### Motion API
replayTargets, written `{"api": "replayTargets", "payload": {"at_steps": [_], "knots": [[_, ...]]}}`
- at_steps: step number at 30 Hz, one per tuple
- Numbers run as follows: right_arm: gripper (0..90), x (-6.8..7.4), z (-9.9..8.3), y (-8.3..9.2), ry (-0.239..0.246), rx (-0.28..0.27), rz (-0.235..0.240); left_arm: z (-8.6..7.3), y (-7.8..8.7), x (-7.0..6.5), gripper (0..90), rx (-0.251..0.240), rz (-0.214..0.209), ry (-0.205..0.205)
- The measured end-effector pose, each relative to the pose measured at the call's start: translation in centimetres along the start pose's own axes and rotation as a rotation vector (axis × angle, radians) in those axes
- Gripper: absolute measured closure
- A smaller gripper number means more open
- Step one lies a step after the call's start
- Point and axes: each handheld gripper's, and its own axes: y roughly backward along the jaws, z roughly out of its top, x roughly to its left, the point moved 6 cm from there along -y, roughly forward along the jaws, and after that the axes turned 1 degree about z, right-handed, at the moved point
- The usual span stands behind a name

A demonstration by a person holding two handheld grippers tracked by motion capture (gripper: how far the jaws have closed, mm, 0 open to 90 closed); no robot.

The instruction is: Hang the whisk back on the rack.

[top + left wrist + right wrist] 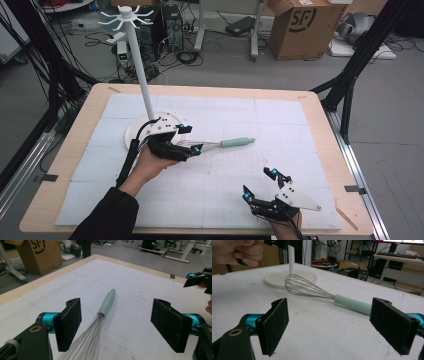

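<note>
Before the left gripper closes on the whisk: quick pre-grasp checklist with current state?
1. Left gripper open: ok, jaws stand wide apart.
2. Whisk between the jaws: ok, its wires run up the gap, nearer the left jaw.
3. Whisk lying flat on the table: ok, green handle pointing away from the left gripper.
4. Right gripper out of the way: ok, open, near the table's front edge, apart from the whisk.
5. Stand clear of the whisk: cannot tell, the wire end lies close to its round base.
6. Jaw height over the wires: cannot tell.

Lab, cables [60,75], computer towers [172,20], boxes [300,25]
</note>
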Motion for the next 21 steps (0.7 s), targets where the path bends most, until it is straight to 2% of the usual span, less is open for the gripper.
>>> {"api": "replayTargets", "payload": {"at_steps": [1, 5, 6, 9, 10, 11, 13, 15, 17, 18, 19, 21], "knots": [[14.4, 0.0, 0.0, 0.0, -0.001, -0.001, 0.0, 0.1, -0.7, 0.5, 25.8, 0.023, 0.002, -0.001], [14.5, -0.1, 0.1, 0.1, -0.009, -0.007, 0.001, 0.2, -1.7, 1.1, 29.2, 0.058, -0.017, -0.007], [14.5, -0.1, 0.0, 0.1, -0.011, -0.007, 0.0, 0.2, -2.5, 1.3, 30.7, 0.095, -0.038, -0.014], [14.5, -0.2, 0.1, 0.2, -0.011, -0.013, 0.0, 0.4, -3.3, 1.3, 32.5, 0.118, -0.056, -0.027], [14.4, -0.3, 0.1, 0.2, -0.016, -0.013, 0.0, 0.7, -4.2, 1.4, 32.4, 0.142, -0.07, -0.041], [14.4, -0.3, 0.1, 0.2, -0.017, -0.014, -0.001, 0.7, -4.2, 1.4, 32.8, 0.142, -0.07, -0.041], [14.5, -0.4, 0.1, 0.2, -0.018, -0.018, -0.003, 1.1, -5.4, 1.3, 33.1, 0.166, -0.09, -0.058], [14.4, -0.4, 0.1, 0.3, -0.025, -0.02, -0.004, 1.3, -6.3, 1.3, 32.7, 0.186, -0.095, -0.069], [14.4, -0.5, 0.0, 0.5, -0.03, -0.02, -0.006, 1.4, -6.7, 1.2, 32.3, 0.186, -0.096, -0.067], [14.5, -0.6, 0.0, 0.5, -0.032, -0.02, -0.007, 1.5, -7.1, 1.3, 32.0, 0.199, -0.088, -0.069], [14.4, -0.7, -0.1, 0.6, -0.036, -0.021, -0.01, 1.5, -7.9, 1.5, 31.6, 0.213, -0.075, -0.089], [14.5, -0.8, -0.1, 0.7, -0.039, -0.023, -0.009, 1.5, -8.3, 1.4, 31.8, 0.21, -0.074, -0.082]]}}
